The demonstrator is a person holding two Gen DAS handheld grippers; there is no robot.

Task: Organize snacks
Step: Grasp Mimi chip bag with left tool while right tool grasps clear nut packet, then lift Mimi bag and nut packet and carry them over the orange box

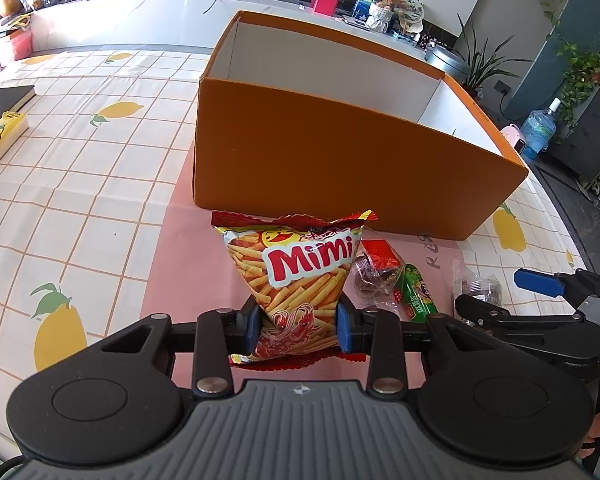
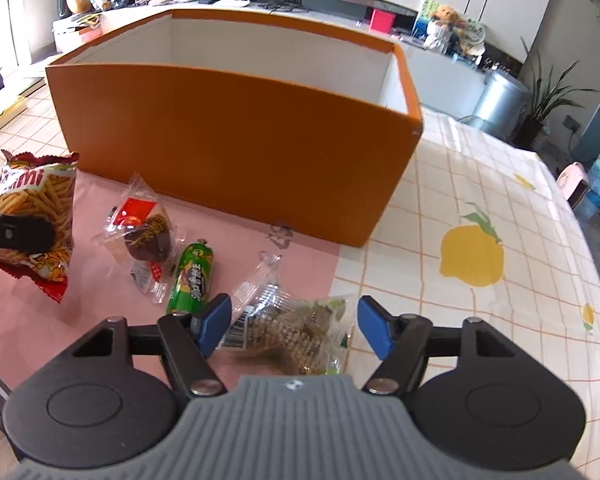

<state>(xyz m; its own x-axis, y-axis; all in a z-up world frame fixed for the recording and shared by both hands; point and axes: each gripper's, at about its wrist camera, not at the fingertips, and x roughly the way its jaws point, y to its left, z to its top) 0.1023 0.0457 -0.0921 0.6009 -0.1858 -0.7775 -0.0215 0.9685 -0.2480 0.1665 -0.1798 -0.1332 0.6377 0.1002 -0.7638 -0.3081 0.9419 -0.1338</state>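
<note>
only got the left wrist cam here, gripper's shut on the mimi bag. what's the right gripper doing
Observer: The right gripper is open, its pads either side of a clear pack with a grainy brown snack, not pressing it.
Operator: is that pack on the table
Observer: Yes, it lies at the pink mat's edge.
Operator: anything right of the orange box
Observer: Beside the orange box on that side there is only lemon-print tablecloth.
</note>
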